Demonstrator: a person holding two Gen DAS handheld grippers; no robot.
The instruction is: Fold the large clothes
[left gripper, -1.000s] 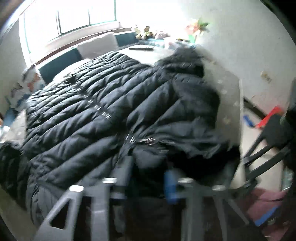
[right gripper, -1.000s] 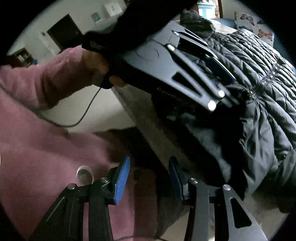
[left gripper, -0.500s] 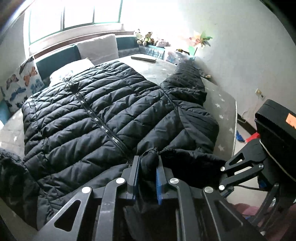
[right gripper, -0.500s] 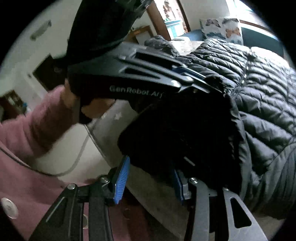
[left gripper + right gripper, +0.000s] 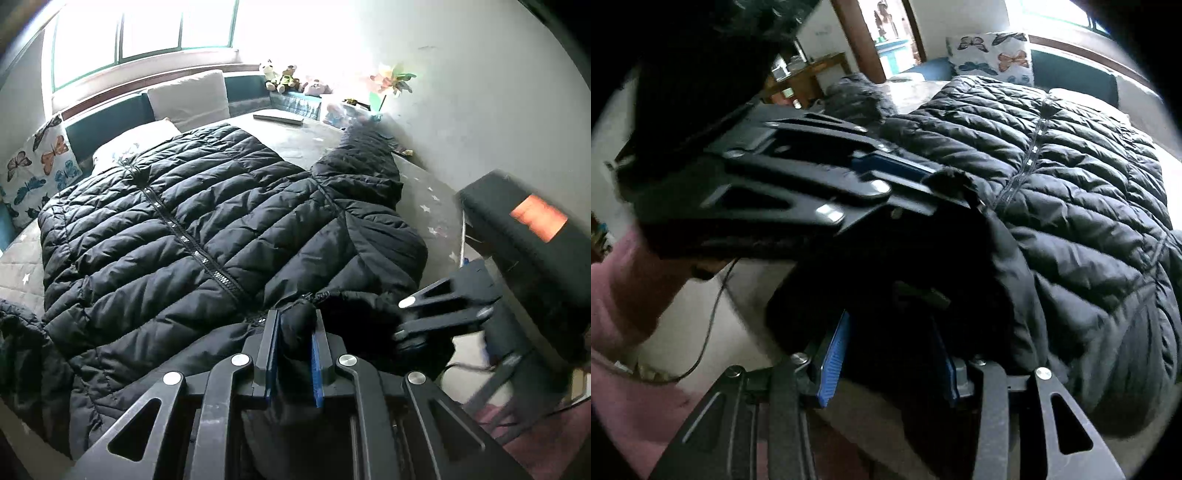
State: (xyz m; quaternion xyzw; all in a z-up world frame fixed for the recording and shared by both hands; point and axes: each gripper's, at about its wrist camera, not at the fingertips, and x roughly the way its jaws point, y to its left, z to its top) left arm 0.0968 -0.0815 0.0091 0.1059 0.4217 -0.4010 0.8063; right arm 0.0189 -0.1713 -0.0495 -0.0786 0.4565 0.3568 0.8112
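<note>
Black quilted puffer jacket [image 5: 207, 229] lies face up across a grey star-print bed [image 5: 432, 206], its zip running the length of the garment from the near edge toward the pillows, so the long axis points away from the near bed edge to the headboard under the window. One sleeve [image 5: 365, 162] stretches toward the white wall; the other bunches at the opposite side of the bed. At the near end of the zip, the left hand-held gripper [image 5: 295, 332] is pressed together on a fold of the jacket's edge, blue pads pinching the fabric. Just beside it, the right hand-held gripper [image 5: 890, 347] stands half spread with dark jacket fabric between its blue pads; whether the pads press on the cloth cannot be told. A butterfly-print cushion [image 5: 33, 173] rests at the head of the bed. A pink sleeve [image 5: 624, 295] shows behind the left hand-held gripper.
</note>
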